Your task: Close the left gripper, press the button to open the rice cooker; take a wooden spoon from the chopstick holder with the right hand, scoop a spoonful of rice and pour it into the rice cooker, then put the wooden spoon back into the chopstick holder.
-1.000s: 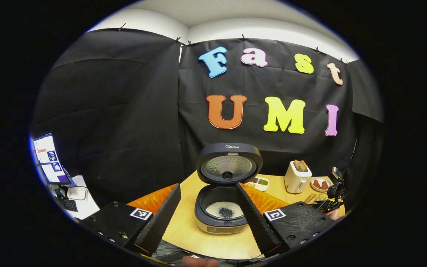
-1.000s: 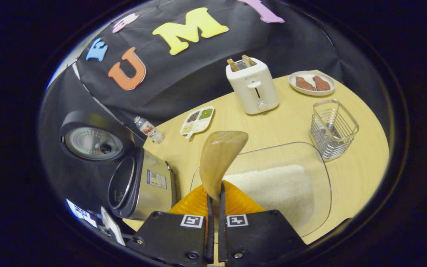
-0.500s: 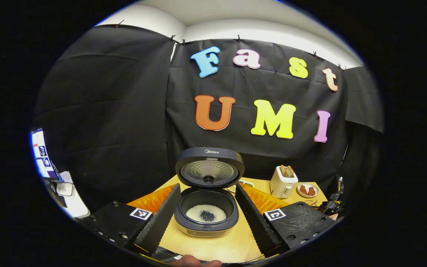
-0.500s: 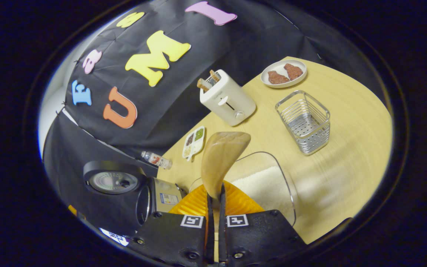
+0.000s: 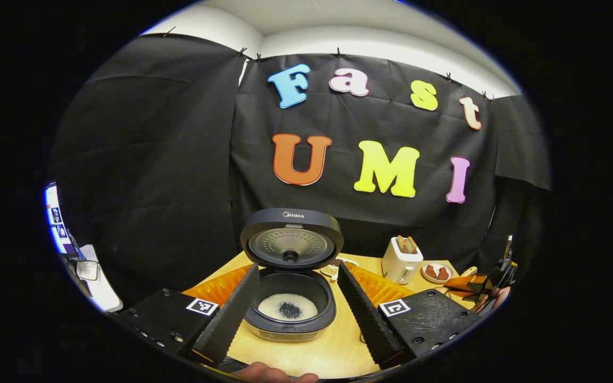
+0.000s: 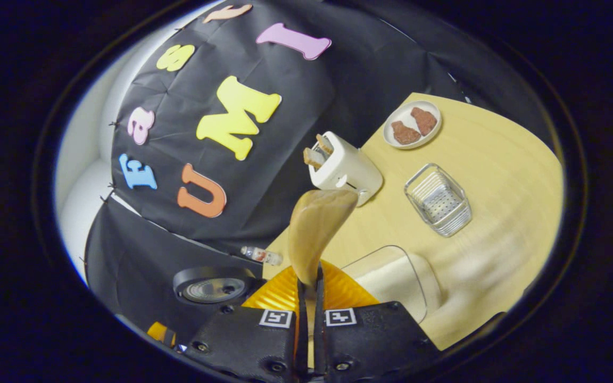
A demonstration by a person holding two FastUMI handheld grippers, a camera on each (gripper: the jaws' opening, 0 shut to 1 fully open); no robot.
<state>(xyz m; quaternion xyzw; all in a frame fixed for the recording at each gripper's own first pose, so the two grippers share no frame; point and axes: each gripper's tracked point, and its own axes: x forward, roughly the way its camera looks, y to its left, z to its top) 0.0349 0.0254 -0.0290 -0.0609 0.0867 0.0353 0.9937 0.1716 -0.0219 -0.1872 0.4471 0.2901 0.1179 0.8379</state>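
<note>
Since half a second ago the right gripper (image 6: 307,276) has rolled further, so the pale wooden table (image 6: 498,159) tilts more steeply and the dark round rice cooker (image 6: 212,286) has sunk low, partly hidden behind the gripper body. Its two fingers are pressed nearly together on the handle of the light brown wooden spoon (image 6: 314,229); that handle is hidden between them, and the bowl looks bare. One square wire chopstick holder (image 6: 438,200) stands right of the white toaster (image 6: 345,169), with one clear tray of white rice (image 6: 391,276) nearer, partly cut off. The left gripper (image 5: 296,298) hangs wide apart, holding nothing, framing the open rice cooker (image 5: 290,298), where one white patch of rice with a dark clump is seen.
</note>
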